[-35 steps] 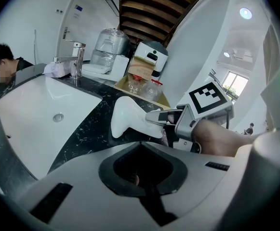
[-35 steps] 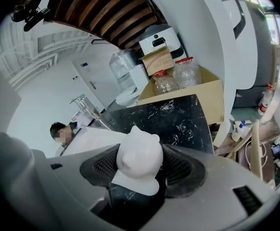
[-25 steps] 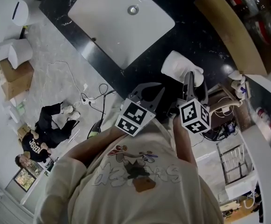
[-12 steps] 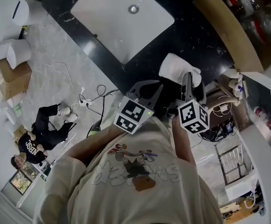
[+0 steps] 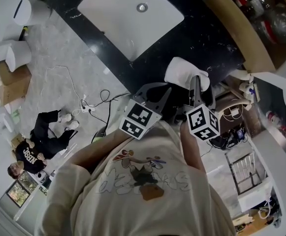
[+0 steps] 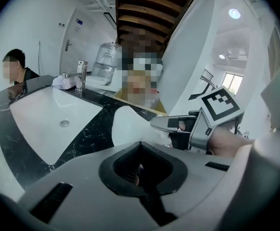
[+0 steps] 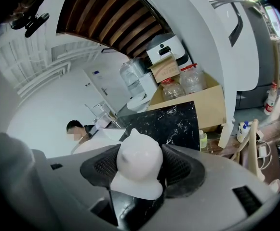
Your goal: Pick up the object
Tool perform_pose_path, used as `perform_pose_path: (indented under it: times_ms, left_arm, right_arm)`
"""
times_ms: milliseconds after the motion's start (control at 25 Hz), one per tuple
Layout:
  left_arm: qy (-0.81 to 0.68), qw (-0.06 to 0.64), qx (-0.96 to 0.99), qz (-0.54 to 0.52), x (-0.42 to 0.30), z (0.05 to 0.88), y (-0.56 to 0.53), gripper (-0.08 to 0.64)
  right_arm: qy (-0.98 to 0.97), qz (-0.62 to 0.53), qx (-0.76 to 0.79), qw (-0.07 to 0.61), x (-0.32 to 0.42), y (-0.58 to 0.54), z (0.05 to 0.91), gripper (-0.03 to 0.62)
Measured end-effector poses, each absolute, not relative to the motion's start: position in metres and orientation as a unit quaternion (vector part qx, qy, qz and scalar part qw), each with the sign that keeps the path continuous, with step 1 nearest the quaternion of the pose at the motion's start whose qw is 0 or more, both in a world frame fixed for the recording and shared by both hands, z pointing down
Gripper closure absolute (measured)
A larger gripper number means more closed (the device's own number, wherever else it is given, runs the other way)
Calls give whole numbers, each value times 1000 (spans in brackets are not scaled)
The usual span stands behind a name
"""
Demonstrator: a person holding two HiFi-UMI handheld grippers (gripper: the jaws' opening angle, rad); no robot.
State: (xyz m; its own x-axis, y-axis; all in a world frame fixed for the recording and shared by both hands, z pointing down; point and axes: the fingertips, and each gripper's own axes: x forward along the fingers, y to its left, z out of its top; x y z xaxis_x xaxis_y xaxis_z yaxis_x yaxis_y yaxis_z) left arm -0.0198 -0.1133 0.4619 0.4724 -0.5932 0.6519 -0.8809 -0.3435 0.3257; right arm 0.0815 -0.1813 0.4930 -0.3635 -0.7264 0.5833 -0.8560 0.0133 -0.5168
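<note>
A white, soft-looking lump (image 5: 182, 71) hangs over the black marble counter (image 5: 209, 38), with my right gripper (image 5: 198, 81) shut on it. In the right gripper view the white lump (image 7: 139, 165) bulges out between the two dark pads. The left gripper view shows the same lump (image 6: 127, 125) and the right gripper (image 6: 171, 124) just beyond my own jaws. My left gripper (image 5: 155, 90) is to the left of the lump, over the counter's near edge. Its jaws (image 6: 140, 146) meet at the tips with nothing between them.
A white sink (image 5: 133, 14) is set in the counter at the far left. A cardboard box (image 5: 238, 31) borders the counter on the right, with water jugs (image 7: 180, 85) on it. Cables (image 5: 91, 102), boxes (image 5: 12, 82) and a seated person (image 5: 39, 141) are on the floor.
Both grippers and the white lump drifted slightly left and up in the view, together with the counter. The right gripper stays shut on the lump.
</note>
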Motion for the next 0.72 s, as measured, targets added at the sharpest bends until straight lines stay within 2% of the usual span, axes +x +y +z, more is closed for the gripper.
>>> perform_pose_path:
  times_ms: [720]
  left_arm:
    - [-472, 308, 801, 203, -8, 443, -75, 546]
  right_arm:
    - [-721, 419, 550, 54, 94, -136, 466, 310]
